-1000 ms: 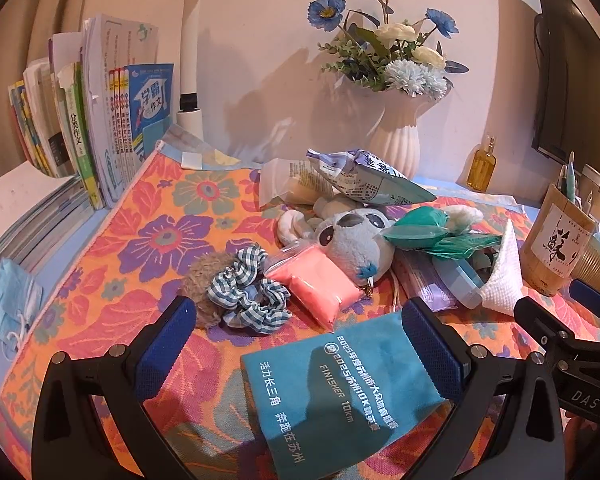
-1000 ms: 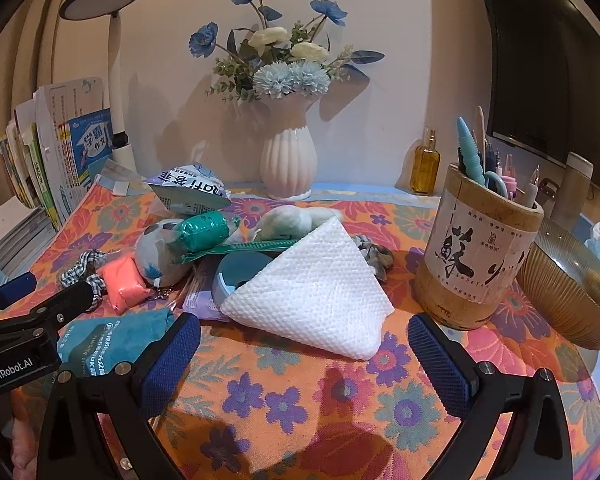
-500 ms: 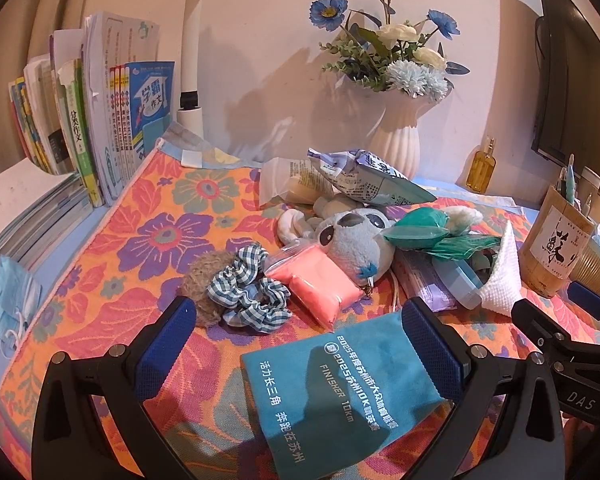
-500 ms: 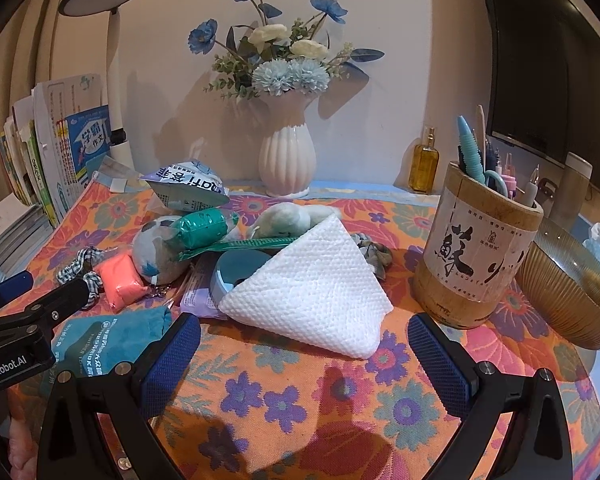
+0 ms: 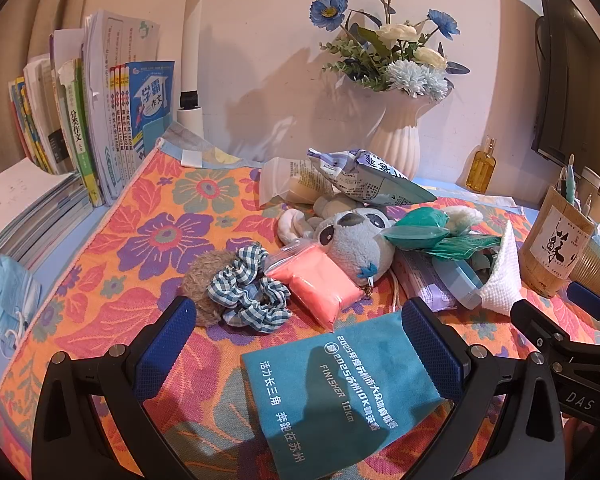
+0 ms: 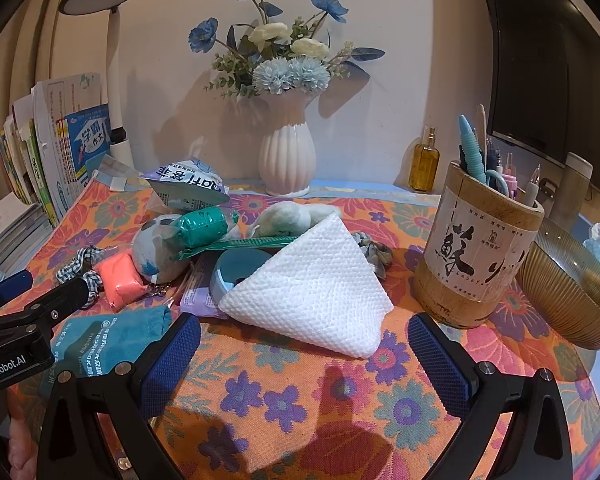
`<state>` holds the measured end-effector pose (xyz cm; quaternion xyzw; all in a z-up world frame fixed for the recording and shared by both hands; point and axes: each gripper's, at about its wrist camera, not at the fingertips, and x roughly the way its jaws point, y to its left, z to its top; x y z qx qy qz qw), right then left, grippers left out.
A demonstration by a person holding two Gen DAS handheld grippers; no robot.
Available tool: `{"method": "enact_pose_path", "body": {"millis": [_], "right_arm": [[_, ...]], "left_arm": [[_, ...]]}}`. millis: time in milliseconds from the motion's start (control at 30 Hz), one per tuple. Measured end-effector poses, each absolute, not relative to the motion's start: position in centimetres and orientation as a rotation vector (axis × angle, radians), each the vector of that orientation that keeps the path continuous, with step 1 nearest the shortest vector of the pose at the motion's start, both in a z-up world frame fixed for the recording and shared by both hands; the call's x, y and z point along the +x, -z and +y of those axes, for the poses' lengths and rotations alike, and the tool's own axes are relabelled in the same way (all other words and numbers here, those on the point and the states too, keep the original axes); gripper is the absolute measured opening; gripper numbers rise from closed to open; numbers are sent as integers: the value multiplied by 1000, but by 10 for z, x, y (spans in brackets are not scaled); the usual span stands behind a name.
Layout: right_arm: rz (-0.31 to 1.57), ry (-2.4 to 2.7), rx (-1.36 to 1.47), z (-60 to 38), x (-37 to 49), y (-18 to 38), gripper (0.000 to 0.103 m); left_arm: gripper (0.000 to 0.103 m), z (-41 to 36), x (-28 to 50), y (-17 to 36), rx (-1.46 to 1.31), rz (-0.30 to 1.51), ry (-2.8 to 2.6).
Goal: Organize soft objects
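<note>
Left gripper (image 5: 297, 346) spread wide, empty, above the flat teal cloth pouch (image 5: 340, 392); right gripper (image 6: 304, 354) likewise, folded white paper towel (image 6: 316, 292) at twelve o'clock.

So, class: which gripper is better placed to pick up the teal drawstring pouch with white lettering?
Left. The open left gripper already frames the teal drawstring pouch; the right gripper faces the white paper towel.

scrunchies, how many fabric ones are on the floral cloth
2. A blue-and-white checked fabric scrunchie lies left of the pink pouch; a grey-green fabric scrunchie sits behind the folded white paper towel. The pile could hide more.
</note>
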<state>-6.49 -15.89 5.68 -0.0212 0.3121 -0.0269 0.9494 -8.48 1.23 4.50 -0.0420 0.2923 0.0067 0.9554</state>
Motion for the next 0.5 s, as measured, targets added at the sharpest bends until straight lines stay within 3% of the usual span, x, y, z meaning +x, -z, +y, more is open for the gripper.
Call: {"method": "enact_pose_path", "body": {"millis": [500], "right_arm": [[638, 56, -47, -158, -64, -56, 103]], "left_arm": [[102, 12, -84, -45, -86, 593, -14]]}}
